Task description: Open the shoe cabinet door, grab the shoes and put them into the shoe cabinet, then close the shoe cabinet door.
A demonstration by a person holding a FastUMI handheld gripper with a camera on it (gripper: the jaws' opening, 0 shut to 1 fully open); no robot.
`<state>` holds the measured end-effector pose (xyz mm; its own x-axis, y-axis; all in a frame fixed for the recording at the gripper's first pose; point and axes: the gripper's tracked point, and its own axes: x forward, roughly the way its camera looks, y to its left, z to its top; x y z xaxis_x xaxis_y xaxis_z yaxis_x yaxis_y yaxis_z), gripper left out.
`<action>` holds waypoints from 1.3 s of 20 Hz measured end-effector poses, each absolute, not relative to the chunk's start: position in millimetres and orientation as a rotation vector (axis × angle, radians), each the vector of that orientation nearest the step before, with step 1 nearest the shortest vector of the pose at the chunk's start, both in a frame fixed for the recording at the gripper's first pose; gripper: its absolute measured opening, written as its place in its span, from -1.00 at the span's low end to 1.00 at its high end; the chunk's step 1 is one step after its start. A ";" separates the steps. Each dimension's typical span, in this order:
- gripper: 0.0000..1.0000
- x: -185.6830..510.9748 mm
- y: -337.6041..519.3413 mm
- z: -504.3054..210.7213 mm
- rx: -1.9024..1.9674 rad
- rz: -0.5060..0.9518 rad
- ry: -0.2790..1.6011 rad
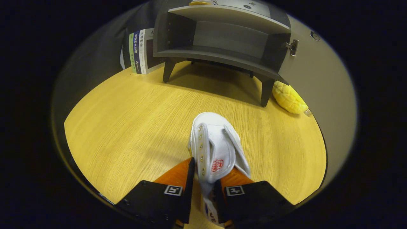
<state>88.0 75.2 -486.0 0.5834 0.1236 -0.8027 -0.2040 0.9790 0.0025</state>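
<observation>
I have the white shoe [213,149] clamped between the fingers of my gripper [208,171], jaws closed narrow on its rear part, toe pointing ahead over the wooden table [127,127] toward the shoe cabinet [219,41], whose door [318,79] stands open.

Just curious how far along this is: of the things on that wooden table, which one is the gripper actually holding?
The white shoe: it sits clamped between the gripper fingers, unlike the books and yellow toy beside the cabinet.

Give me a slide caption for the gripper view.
Gripper shut on a shoe, facing the open cabinet across the table.
</observation>
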 end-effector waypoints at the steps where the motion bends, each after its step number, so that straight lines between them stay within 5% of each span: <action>1: -0.44 90.3 75.9 -487.0 -0.099 0.208 0.926; 7: -0.93 97.8 83.5 -483.1 -0.047 0.203 0.894; 15: -0.93 108.2 76.4 -430.5 -0.137 0.172 0.809; 26: -0.93 152.4 67.4 -239.5 -0.135 0.132 0.518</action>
